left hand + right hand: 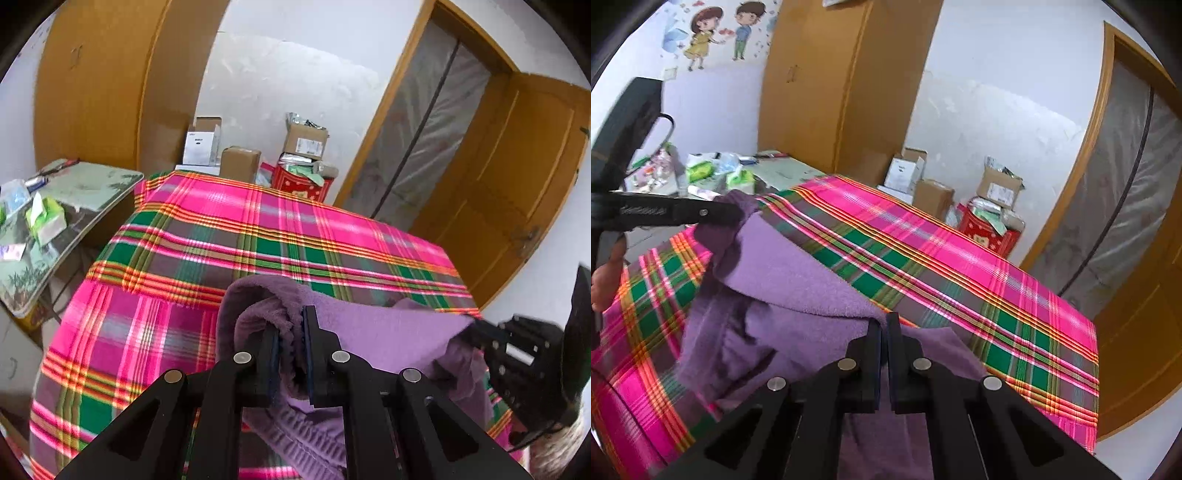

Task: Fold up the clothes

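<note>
Two grippers, left and right, jaws pinching opposite ends of a purple fleece garment stretched between them above the plaid-covered bed.

Purple garment lower part cut off by frame edge; box labels unreadable.

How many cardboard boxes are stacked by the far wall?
3 brown ones: plain brown cardboard box behind the plaid cloth, open labelled box on the red tin, white-fronted box leftmost. Others may be hidden.
</note>
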`<control>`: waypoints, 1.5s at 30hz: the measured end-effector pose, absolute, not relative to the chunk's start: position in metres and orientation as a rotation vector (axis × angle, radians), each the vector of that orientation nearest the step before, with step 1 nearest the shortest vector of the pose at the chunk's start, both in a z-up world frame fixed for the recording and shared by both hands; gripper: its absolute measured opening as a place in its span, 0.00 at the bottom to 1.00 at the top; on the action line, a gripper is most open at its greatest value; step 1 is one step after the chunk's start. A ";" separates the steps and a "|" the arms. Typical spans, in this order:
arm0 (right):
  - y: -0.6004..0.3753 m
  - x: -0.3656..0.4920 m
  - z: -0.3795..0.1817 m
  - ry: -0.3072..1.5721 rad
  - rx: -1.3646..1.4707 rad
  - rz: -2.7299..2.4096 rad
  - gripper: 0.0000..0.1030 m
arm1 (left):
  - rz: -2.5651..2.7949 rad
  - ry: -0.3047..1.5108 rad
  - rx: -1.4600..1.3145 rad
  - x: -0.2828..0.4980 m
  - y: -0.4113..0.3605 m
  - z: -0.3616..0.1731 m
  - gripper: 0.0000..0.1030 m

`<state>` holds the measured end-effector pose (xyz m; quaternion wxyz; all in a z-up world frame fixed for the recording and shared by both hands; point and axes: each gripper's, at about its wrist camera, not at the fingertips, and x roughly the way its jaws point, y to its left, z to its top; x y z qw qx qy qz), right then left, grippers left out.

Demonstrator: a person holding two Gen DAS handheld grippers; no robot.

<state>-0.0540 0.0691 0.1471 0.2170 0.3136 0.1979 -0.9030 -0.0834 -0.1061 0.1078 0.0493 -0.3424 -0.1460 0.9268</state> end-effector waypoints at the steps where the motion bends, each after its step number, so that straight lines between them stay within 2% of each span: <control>1: 0.068 -0.061 0.145 0.547 0.888 -2.504 0.03 | 2.828 -0.426 -1.049 -0.088 -0.105 0.107 0.12; 11: 0.063 -0.125 0.123 0.504 1.062 -2.529 0.03 | 2.825 -0.394 -1.152 -0.138 -0.108 0.096 0.12; 17: 0.064 -0.152 0.105 0.403 1.216 -2.507 0.03 | 2.784 -0.435 -1.240 -0.156 -0.112 0.081 0.15; 33: 0.071 -0.145 0.127 0.190 1.251 -2.415 0.07 | 2.766 -0.351 -1.142 -0.088 -0.113 0.104 0.19; 36: 0.069 -0.138 0.130 0.196 1.260 -2.376 0.10 | 2.749 -0.409 -1.204 -0.089 -0.120 0.099 0.20; 41: 0.072 -0.120 0.135 0.224 1.232 -2.342 0.10 | 2.730 -0.458 -1.235 -0.083 -0.125 0.091 0.35; 45: 0.087 -0.104 0.139 0.164 1.195 -2.343 0.10 | 2.731 -0.480 -1.230 -0.071 -0.129 0.089 0.37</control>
